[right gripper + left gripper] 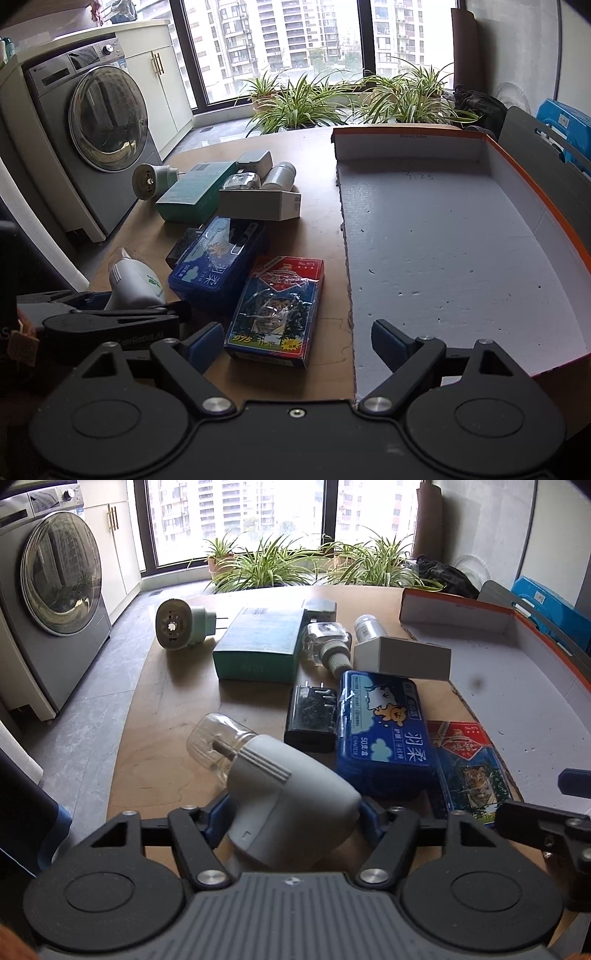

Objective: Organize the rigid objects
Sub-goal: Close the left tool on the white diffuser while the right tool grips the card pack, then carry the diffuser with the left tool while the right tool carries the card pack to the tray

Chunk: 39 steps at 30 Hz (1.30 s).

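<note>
My left gripper point(291, 808) is shut on a grey plug-in vaporizer with a clear bottle point(273, 786), held above the table's near left; it also shows in the right wrist view point(133, 284). My right gripper point(295, 343) is open and empty, over the card pack's near end and the box's near left edge. On the wooden table point(170, 701) lie a blue tissue box point(384, 734), a tiger card pack point(277, 317), a black charger point(312, 712), a teal box point(262, 642), a white box point(402, 657), a clear bottle point(328, 642), a white canister point(369, 627) and a second vaporizer point(181, 626).
A large shallow box with an orange rim point(569, 221) and a white foam floor point(443, 240) lies on the table's right half. A washing machine point(99, 147) stands to the left, potted plants point(332, 99) by the window behind the table.
</note>
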Tool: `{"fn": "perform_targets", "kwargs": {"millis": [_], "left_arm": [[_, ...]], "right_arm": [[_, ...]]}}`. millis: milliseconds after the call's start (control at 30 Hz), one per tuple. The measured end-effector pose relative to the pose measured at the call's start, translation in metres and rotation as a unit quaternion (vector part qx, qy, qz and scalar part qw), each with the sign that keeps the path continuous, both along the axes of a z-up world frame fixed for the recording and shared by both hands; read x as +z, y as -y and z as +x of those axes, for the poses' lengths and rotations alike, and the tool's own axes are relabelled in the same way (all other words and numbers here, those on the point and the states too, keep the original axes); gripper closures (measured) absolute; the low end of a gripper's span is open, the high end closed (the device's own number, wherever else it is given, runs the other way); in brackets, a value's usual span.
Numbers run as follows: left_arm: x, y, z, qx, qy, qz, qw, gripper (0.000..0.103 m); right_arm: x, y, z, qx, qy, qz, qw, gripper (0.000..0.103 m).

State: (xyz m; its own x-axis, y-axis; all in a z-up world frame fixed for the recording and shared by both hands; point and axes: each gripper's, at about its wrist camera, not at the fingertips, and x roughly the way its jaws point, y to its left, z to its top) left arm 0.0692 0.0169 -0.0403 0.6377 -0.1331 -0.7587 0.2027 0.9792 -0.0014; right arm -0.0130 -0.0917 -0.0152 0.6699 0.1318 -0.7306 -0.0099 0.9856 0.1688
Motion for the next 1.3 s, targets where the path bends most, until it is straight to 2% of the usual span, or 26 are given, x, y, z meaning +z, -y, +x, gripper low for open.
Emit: {"fn": "perform_targets", "kwargs": {"millis": [100,433,467,533,567,633,967,1300], "left_arm": [[0.0,-0.005,-0.004,0.005,0.005,-0.021,0.9997,0.036],[0.006,-0.023,-0.015,0.048,0.015,-0.055,0.9972,0.036],[0.007,-0.024,-0.016,0.051,0.017,-0.056,0.997,0.036],[0.01,-0.024,-0.017,0.054,0.022,-0.062,0.9963,0.036],[0.011,-0.024,-0.019,0.055,0.024,-0.065,0.9961,0.036],[0.014,-0.022,-0.02,0.058,0.027,-0.071,0.9954,0.036],[0.03,-0.004,-0.033,0.047,0.049,-0.089,0.9937,0.036],[0.045,0.04,-0.024,0.009,0.063,-0.103,0.9927,0.036]], "right_arm": [[-0.006,-0.006,0.01,0.01,-0.004,-0.013,1.0,0.001],[-0.026,-0.019,0.048,0.044,-0.029,-0.043,0.998,0.002],[-0.027,-0.021,0.049,0.05,-0.026,-0.054,0.997,0.006],[-0.025,-0.024,0.049,0.059,-0.013,-0.067,0.996,0.025],[-0.024,-0.023,0.05,0.056,-0.014,-0.069,0.996,0.03],[-0.023,-0.019,0.051,0.059,-0.017,-0.066,0.996,0.031],[0.011,0.012,0.03,0.043,0.034,-0.047,0.997,0.032],[0.048,0.063,0.016,0.005,0.081,-0.034,0.996,0.032]]}}
